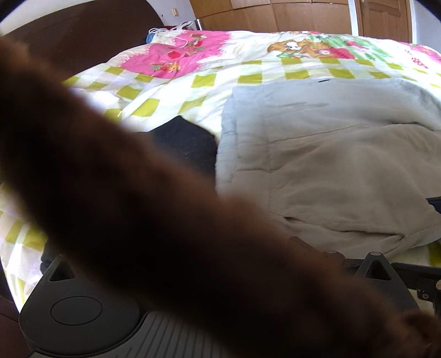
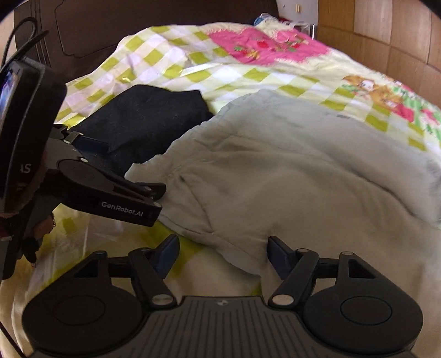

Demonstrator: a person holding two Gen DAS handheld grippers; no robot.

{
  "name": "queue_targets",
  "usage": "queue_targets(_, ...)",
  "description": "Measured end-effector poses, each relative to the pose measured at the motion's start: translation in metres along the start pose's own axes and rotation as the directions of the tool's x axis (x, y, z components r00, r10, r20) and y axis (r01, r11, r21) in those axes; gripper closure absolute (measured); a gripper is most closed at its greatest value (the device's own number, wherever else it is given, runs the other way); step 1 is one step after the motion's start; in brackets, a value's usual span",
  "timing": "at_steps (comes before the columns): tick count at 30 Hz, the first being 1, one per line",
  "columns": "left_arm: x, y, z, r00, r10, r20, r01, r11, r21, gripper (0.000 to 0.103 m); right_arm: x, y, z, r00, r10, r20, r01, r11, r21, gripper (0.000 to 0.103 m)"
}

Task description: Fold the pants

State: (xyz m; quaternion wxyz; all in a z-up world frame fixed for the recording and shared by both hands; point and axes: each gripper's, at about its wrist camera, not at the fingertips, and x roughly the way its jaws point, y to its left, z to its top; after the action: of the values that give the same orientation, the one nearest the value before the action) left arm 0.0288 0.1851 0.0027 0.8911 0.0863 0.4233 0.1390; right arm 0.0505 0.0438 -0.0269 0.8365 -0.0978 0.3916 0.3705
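Pale grey-beige fleece pants (image 2: 289, 176) lie spread on a bed (image 2: 275, 79), partly folded over, with a dark navy garment (image 2: 143, 121) just beside them toward the headboard. The right wrist view shows both garments clearly and the left tool (image 2: 154, 198) from outside, lying at the pants' near edge; the left wrist view is mostly blocked by a blurred dark brown mass (image 1: 137, 206) right at the lens, cannot tell what it is. That view still shows the pants (image 1: 330, 165) and a sliver of the dark garment (image 1: 190, 140).

Bedspread is cream with yellow-green checks, pink panels and cartoon prints. Dark brown headboard (image 2: 137, 30) behind it, wooden wardrobe panels (image 1: 275, 13) and a wooden door (image 1: 383, 19) at the back wall. White cords and small clutter (image 1: 171, 30) at the far corner of the bed.

Right tool (image 2: 220, 256): fingers spread wide, holding nothing, the hem edge of the pants lying between the blue-padded fingertips (image 2: 278, 253). Left tool: jaws appear closed together at the pants' edge; cannot tell whether fabric is pinched.
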Motion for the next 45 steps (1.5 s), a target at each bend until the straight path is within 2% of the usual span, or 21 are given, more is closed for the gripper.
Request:
queue_targets(2, 0.0, 0.012, -0.003, 1.0, -0.012, -0.012, 0.012, 1.0, -0.016, 0.0, 0.016, 0.001, 0.002, 0.997, 0.05, -0.058, -0.048, 0.998, 0.039, 0.02)
queue_targets(5, -0.003, 0.021, -0.005, 1.0, 0.004, -0.017, -0.004, 1.0, -0.018, 0.0, 0.021, 0.006, 0.002, 0.995, 0.084, -0.057, -0.081, 0.995, 0.056, 0.02)
queue_targets(10, -0.021, 0.022, -0.001, 1.0, 0.012, 0.016, -0.012, 1.0, -0.001, 0.0, 0.009, 0.0, 0.005, 0.995, 0.094, -0.035, -0.09, 0.991, 0.098, 0.021)
queue_targets(14, -0.04, 0.005, 0.004, 0.996, 0.0, 0.088, -0.005, 0.999, 0.053, 0.0, -0.03, -0.021, -0.002, 0.999, 0.017, 0.045, -0.024, 0.986, 0.166, 0.021)
queue_targets(18, -0.058, -0.034, 0.014, 0.984, -0.116, 0.138, 0.102, 0.989, 0.103, 0.0, -0.079, -0.068, -0.028, 0.989, -0.127, 0.079, 0.099, 0.95, 0.295, 0.021)
queue_targets(22, -0.071, -0.095, 0.025, 0.955, -0.246, 0.167, 0.218, 0.961, 0.171, 0.0, -0.142, -0.132, -0.072, 0.944, -0.323, 0.063, 0.262, 0.854, 0.45, 0.021)
queue_targets(25, -0.077, -0.147, 0.029, 0.929, -0.335, 0.154, 0.295, 0.927, 0.233, 0.0, -0.189, -0.182, -0.112, 0.895, -0.446, 0.013, 0.355, 0.73, 0.584, 0.021)
queue_targets(27, -0.082, -0.184, 0.029, 0.915, -0.38, 0.139, 0.329, 0.899, 0.291, 0.0, -0.218, -0.212, -0.14, 0.844, -0.536, -0.031, 0.424, 0.631, 0.649, 0.021)
queue_targets(31, -0.088, -0.243, 0.026, 0.889, -0.447, 0.103, 0.375, 0.837, 0.398, 0.0, -0.247, -0.263, -0.18, 0.757, -0.641, -0.127, 0.522, 0.475, 0.708, 0.021)
queue_targets(33, -0.089, -0.266, 0.025, 0.872, -0.48, 0.097, 0.396, 0.807, 0.438, 0.0, -0.247, -0.284, -0.189, 0.726, -0.667, -0.167, 0.552, 0.422, 0.719, 0.021)
queue_targets(34, -0.089, -0.276, 0.025, 0.867, -0.49, 0.093, 0.4, 0.795, 0.457, 0.0, -0.244, -0.296, -0.193, 0.721, -0.664, -0.2, 0.564, 0.393, 0.726, 0.021)
queue_targets(37, -0.082, -0.303, 0.024, 0.852, -0.522, 0.048, 0.438, 0.759, 0.481, 0.0, -0.226, -0.321, -0.196, 0.737, -0.619, -0.272, 0.577, 0.366, 0.73, 0.027)
queue_targets(38, -0.078, -0.309, 0.025, 0.845, -0.533, 0.025, 0.457, 0.747, 0.482, 0.0, -0.218, -0.327, -0.2, 0.733, -0.614, -0.294, 0.593, 0.364, 0.719, 0.029)
queue_targets(42, -0.068, -0.326, 0.023, 0.83, -0.557, -0.025, 0.496, 0.716, 0.491, 0.0, -0.208, -0.343, -0.204, 0.687, -0.643, -0.337, 0.658, 0.355, 0.664, 0.029)
queue_targets(45, -0.065, -0.336, 0.026, 0.811, -0.583, -0.05, 0.535, 0.705, 0.465, 0.0, -0.211, -0.359, -0.205, 0.671, -0.649, -0.36, 0.678, 0.339, 0.653, 0.031)
